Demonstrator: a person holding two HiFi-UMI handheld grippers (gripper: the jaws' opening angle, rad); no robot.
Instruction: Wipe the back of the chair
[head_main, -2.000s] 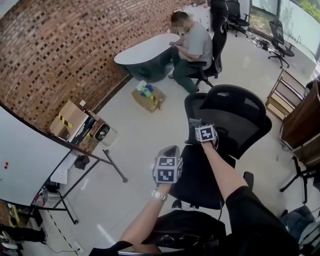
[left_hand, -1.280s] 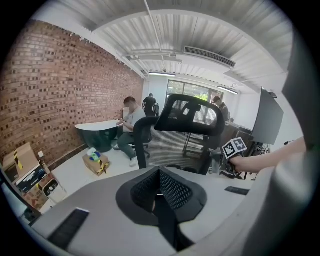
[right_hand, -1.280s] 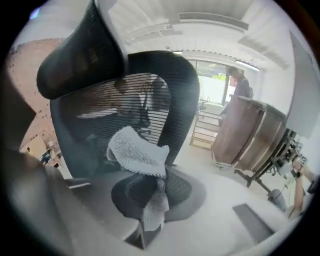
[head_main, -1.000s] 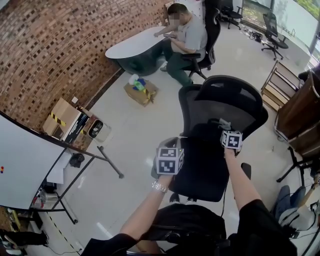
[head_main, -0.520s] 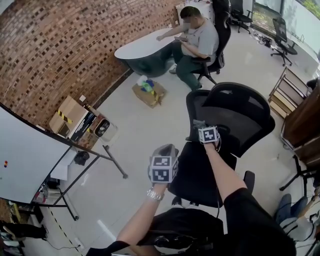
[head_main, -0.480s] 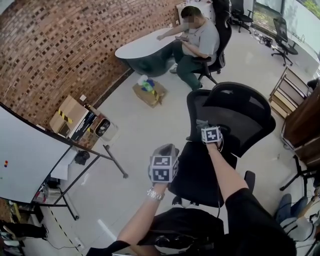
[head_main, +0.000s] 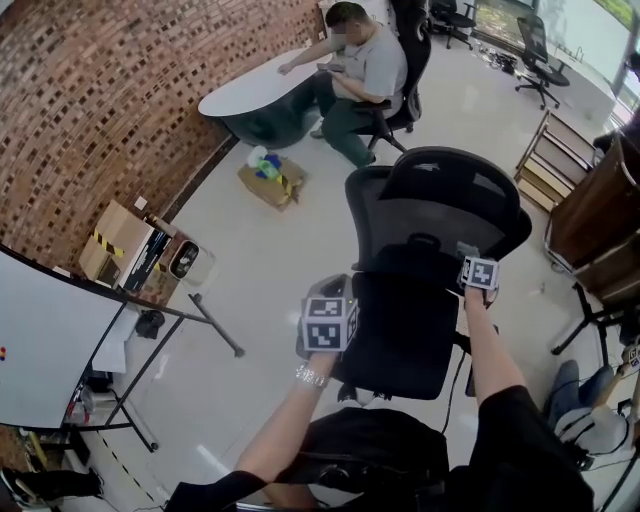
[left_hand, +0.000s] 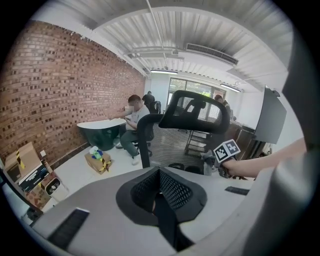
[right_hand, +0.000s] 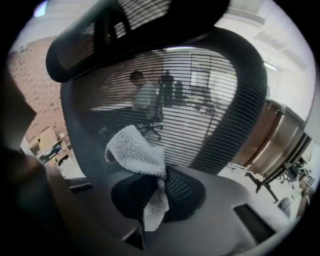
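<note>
1. Right tongs (right_hand: 159, 189) were clamped on a grey cloth (right_hand: 134, 149), apparently against the chair back (head_main: 440, 215).
2. Left tongs (left_hand: 161, 202) were closed and empty, beside the seat (head_main: 400, 335).
3. A seated person (head_main: 365, 60) and a cardboard box (head_main: 264, 180) lay beyond.

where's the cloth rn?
Pinched in the right gripper, the cloth sits at the chair's mesh back, low on its right side in the head view.
</note>
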